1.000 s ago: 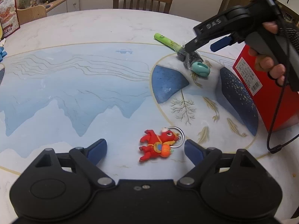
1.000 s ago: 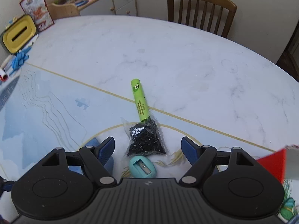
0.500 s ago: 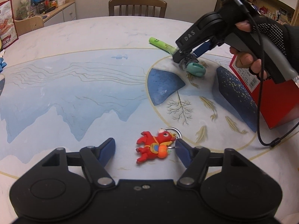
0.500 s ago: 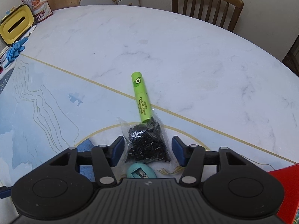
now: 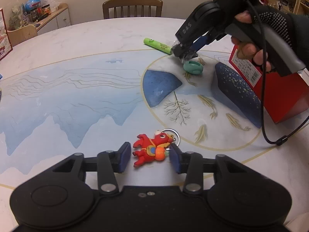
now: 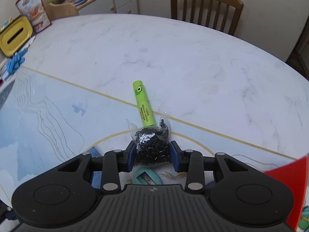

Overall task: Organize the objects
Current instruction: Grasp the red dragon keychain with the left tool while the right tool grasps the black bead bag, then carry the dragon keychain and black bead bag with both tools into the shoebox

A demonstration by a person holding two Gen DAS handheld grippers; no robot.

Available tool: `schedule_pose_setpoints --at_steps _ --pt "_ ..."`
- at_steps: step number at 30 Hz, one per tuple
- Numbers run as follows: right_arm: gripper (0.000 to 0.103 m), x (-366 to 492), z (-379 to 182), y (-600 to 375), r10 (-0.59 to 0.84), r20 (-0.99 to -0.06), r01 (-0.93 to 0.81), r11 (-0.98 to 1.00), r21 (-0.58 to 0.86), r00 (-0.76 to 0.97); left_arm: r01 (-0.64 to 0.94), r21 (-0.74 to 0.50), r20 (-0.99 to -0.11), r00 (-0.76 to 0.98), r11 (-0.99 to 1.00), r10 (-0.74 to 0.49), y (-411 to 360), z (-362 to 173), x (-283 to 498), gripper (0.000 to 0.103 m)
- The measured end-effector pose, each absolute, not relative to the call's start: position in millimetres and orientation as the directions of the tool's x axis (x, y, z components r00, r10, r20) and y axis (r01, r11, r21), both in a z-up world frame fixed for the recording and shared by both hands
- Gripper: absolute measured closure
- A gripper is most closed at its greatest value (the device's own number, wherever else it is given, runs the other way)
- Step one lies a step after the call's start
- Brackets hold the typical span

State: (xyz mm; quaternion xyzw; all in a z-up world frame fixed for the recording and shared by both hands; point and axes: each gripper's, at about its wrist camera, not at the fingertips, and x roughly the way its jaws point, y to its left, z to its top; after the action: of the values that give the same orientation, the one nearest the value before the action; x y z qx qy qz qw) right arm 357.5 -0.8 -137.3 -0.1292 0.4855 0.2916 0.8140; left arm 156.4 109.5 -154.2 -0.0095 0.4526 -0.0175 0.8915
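Note:
A red dragon keychain (image 5: 150, 148) with a metal ring lies on the patterned table near its front edge. My left gripper (image 5: 150, 157) has its blue pads drawn in against the keychain's two sides. In the right wrist view my right gripper (image 6: 152, 155) squeezes a small clear bag of black beads (image 6: 151, 145) between its pads. The left wrist view shows that right gripper (image 5: 185, 52) far right, held by a gloved hand (image 5: 270, 29). A green tube (image 6: 143, 104) lies just beyond the bag. A teal pencil sharpener (image 6: 147, 177) sits under the right gripper.
A red box (image 5: 280, 92) stands at the table's right side, with the right gripper's black cable (image 5: 270, 135) hanging beside it. A wooden chair (image 6: 206, 9) is behind the table. A yellow tin (image 6: 14, 35) and a snack packet sit at the far left edge.
Both grippers went from wide open to closed in. The left one moved forward around the keychain. The right one closed on the bag of beads, which now bulges upward.

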Motion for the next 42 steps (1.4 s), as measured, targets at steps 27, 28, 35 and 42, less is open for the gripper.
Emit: schedule_pose_setpoints --at_steps 27,28,35,42 --pt "0.067 276 -49 -115 0.471 -0.804 -0.514 0.821 0.249 0.363 -0.054 -0.157 -0.801 0.591 0.986 -0.095 114 -122 167 0.067" --pt "0.067 274 -47 -121 0.474 -0.800 -0.510 0.822 0.252 0.368 -0.050 -0.161 -0.799 0.594 0.986 -0.100 112 -117 168 0.067" --pt "0.067 263 -35 -159 0.476 -0.781 -0.480 0.837 0.262 0.405 -0.004 -0.187 -0.777 0.613 0.982 -0.145 91 -83 185 0.067" --pt "0.067 262 -27 -210 0.452 -0.767 -0.426 0.867 0.259 0.456 0.061 -0.212 -0.755 0.623 0.975 -0.203 58 -53 207 0.067"
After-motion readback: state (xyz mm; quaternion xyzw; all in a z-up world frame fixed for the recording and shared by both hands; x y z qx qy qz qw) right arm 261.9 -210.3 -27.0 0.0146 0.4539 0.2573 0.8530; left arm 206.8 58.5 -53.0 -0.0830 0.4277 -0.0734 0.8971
